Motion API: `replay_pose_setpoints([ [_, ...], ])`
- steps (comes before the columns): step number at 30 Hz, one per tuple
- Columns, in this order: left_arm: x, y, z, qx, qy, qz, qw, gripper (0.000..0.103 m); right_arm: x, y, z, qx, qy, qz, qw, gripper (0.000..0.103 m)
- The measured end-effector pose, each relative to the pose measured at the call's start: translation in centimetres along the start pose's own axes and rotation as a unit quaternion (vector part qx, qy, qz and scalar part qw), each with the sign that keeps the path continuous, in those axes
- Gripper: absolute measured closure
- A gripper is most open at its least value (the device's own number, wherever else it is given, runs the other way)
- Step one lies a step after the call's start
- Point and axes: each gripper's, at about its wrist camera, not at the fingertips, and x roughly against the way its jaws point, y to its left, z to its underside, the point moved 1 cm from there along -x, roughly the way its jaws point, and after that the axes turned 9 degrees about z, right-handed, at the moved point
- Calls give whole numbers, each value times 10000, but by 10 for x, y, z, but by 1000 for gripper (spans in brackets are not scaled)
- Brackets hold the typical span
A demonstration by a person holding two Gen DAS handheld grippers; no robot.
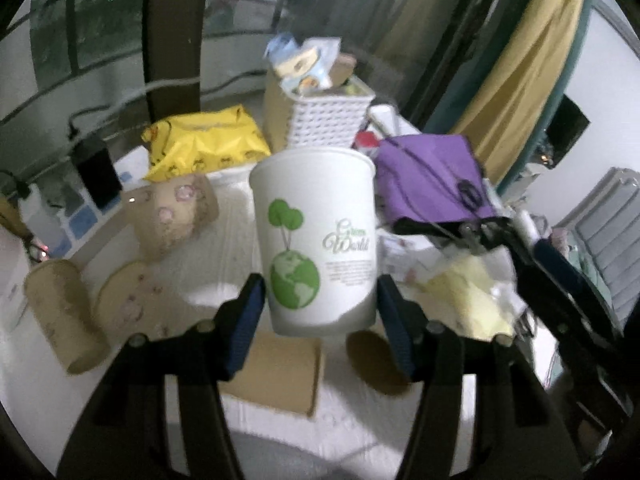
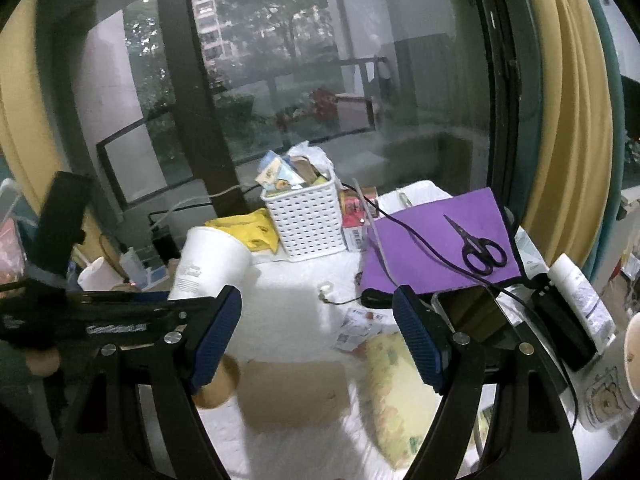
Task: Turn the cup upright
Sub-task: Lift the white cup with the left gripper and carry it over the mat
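A white paper cup (image 1: 316, 240) with a green globe print and "Green World" lettering stands mouth up between the blue pads of my left gripper (image 1: 320, 320), which is shut on its lower part and holds it above the white cloth. In the right wrist view the same cup (image 2: 212, 264) shows at the left, tilted, held by the left gripper's black frame (image 2: 100, 316). My right gripper (image 2: 316, 340) is open and empty above the cloth and a brown cardboard piece (image 2: 294, 394).
A white basket (image 2: 306, 222) full of packets stands at the back, with a yellow bag (image 1: 204, 146) beside it. A purple mat (image 2: 440, 240) with scissors (image 2: 478, 250) lies right. Several brown patterned cups (image 1: 176, 212) lie left. A phone (image 2: 476, 314) and a bottle (image 2: 580, 296) lie right.
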Motion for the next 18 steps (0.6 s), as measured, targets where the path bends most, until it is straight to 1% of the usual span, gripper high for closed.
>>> replay_pose_setpoints([
  [1, 8, -3, 5, -43, -69, 40, 10000, 45, 6, 3, 1, 23, -21, -25, 10000, 22],
  [3, 29, -9, 17, -118, -242, 258, 9993, 45, 18, 10, 4, 93, -75, -91, 9999, 22],
  [6, 51, -12, 39, -131, -414, 315, 9986, 45, 34, 23, 13, 241, -64, -239, 9994, 22],
  [9, 71, -6, 69, -93, -478, 351, 9982, 45, 47, 34, 23, 324, 27, -464, 9984, 22],
  [12, 93, -2, 100, -111, -585, 452, 9972, 45, 61, 50, 36, 493, 73, -577, 9971, 22],
  [14, 108, 7, 118, -19, -646, 681, 9956, 45, 72, 64, 45, 666, 63, -599, 9960, 22],
  [15, 114, 10, 125, 35, -673, 736, 9950, 45, 76, 70, 50, 752, 74, -629, 9952, 22],
  [16, 119, 12, 131, 46, -702, 741, 9948, 45, 81, 77, 54, 833, 94, -651, 9944, 22],
  [18, 132, 15, 150, 8, -809, 625, 9948, 45, 89, 87, 62, 960, 110, -684, 9930, 22],
])
